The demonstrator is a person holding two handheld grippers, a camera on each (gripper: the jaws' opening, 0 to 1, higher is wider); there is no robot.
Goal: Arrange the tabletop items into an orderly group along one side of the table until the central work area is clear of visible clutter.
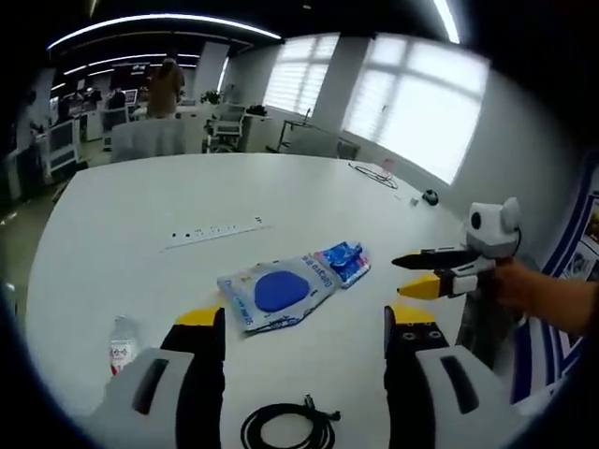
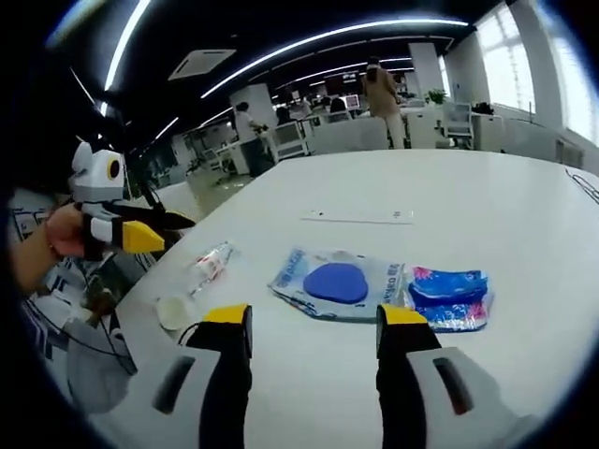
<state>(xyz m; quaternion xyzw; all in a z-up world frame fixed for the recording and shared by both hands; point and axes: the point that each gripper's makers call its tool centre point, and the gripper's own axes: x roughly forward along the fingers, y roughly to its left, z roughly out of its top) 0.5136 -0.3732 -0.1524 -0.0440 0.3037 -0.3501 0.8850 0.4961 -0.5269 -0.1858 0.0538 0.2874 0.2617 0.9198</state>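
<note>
Both views low over white table (image 1: 140, 206), opposite edges, sharing blue-pad package (image 1: 278, 292) (image 2: 339, 282).

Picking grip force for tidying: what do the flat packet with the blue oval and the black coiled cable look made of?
Flat packet with the blue oval: probably thin glossy plastic film, judging by its sheen and wrinkled edges. Black coiled cable: looks like matte rubber or plastic sheathing, bending in loose loops.

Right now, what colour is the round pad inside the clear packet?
Blue: the pad shows best in the right gripper view, inside the packet.
</note>
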